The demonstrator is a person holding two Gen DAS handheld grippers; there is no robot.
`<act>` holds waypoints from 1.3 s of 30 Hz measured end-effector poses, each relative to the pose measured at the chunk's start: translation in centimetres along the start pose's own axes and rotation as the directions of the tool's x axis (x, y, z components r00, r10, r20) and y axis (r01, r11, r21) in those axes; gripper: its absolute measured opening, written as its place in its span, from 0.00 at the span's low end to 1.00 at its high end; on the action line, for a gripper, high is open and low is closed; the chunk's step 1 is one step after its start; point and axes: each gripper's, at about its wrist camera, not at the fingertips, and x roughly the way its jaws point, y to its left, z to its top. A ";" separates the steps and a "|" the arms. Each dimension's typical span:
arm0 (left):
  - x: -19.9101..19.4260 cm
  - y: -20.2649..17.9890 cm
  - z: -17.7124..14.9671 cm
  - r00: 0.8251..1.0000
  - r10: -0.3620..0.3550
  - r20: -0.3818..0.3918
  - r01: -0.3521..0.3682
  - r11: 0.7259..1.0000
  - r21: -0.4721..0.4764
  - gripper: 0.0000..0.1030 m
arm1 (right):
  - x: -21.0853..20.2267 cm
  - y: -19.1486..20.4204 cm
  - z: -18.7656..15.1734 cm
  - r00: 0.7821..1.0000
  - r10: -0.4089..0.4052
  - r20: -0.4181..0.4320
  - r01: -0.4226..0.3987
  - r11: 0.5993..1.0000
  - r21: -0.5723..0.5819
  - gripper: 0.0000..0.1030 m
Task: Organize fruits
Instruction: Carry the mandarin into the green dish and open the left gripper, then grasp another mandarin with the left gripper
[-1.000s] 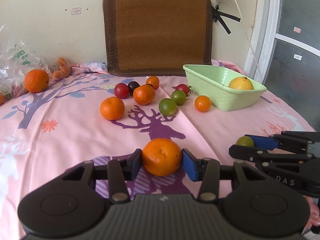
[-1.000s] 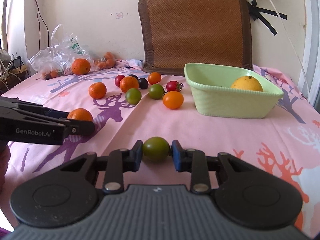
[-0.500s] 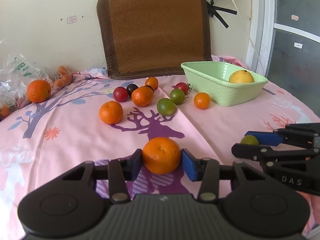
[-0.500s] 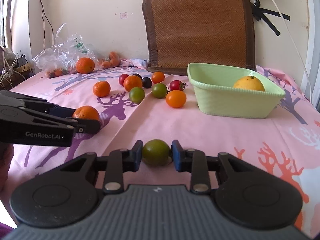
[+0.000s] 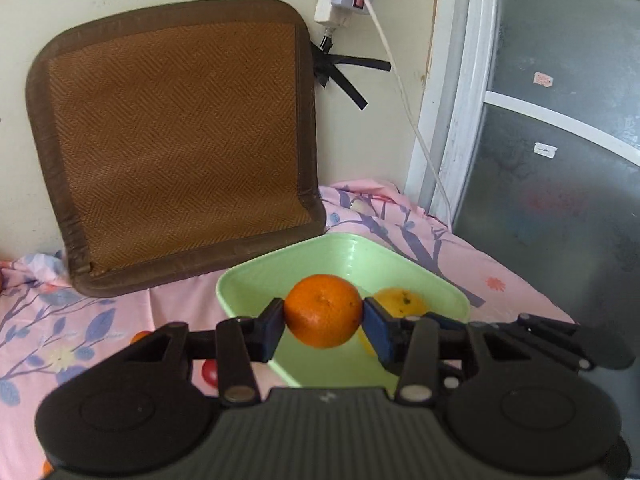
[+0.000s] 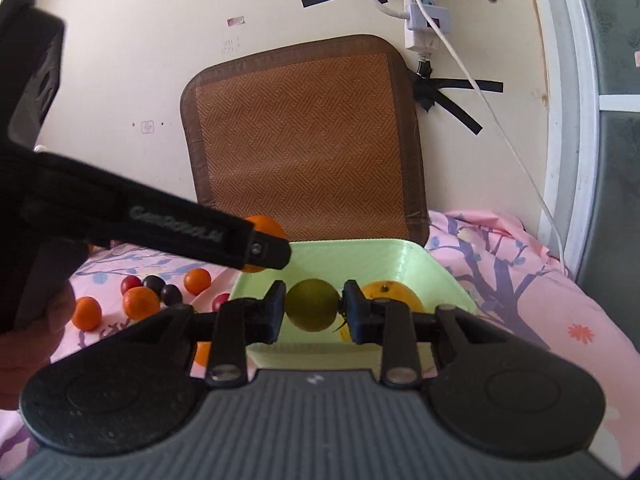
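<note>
left wrist view: the left gripper [image 5: 323, 322] is clenched on an orange tangerine [image 5: 322, 310], its blue pads pressed against both sides of the fruit. the tangerine hangs above the light green bowl [image 5: 356, 254], over the bowl's near part. inside the bowl, just right of the held tangerine, lies a yellow-orange fruit [image 5: 400, 300], partly hidden by the right pad. a brown woven mat [image 5: 172, 144] leans on the wall behind the bowl, to its left. the bowl sits on a pink cloth with purple tree prints [image 5: 420, 236]. a small red fruit [image 5: 210, 372] shows on the cloth left of the bowl, under the gripper's finger.

right wrist view: the right gripper [image 6: 313, 311] is clenched on a round green fruit [image 6: 312, 310], pads tight on both sides, held over the near rim of the green bowl [image 6: 400, 260]. the yellow-orange fruit [image 6: 394, 294] lies in the bowl, just right of the green one. the left gripper [image 6: 264, 254] comes in from the left, its tip over the bowl's left rim, with the tangerine [image 6: 266, 226] showing behind that tip. left of the bowl, loose fruit lies on the cloth: two orange ones [image 6: 140, 302], a smaller orange one [image 6: 197, 280], and dark and red small ones [image 6: 154, 282]. a hand [image 6: 28, 336] shows at the left edge.
</note>
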 end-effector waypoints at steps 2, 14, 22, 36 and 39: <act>1.8 0.4 0.4 0.999 -0.007 -0.036 0.006 1.000 -0.023 0.41 | 0.6 -0.1 -0.1 1.000 0.000 -0.012 0.000 1.000 -0.006 0.33; 3.8 0.9 0.3 0.999 0.016 -0.044 -0.017 0.999 -0.029 0.56 | 0.8 -0.2 -0.9 1.000 -0.001 0.009 0.001 1.000 0.002 0.44; -6.9 4.6 -0.3 0.984 0.091 0.155 -0.066 0.985 -0.159 0.61 | -3.7 -0.3 -1.0 0.992 -0.005 0.123 -0.004 0.998 0.067 0.44; -13.7 9.3 -12.7 0.901 0.435 -0.003 -0.427 0.885 -0.186 0.63 | -4.3 7.1 -4.4 0.969 0.218 -0.114 -0.208 0.974 0.095 0.42; -12.1 8.5 -14.2 0.887 0.459 -0.052 -0.462 0.879 -0.117 0.62 | -4.0 7.5 -4.5 0.971 0.194 -0.138 -0.184 0.980 0.080 0.42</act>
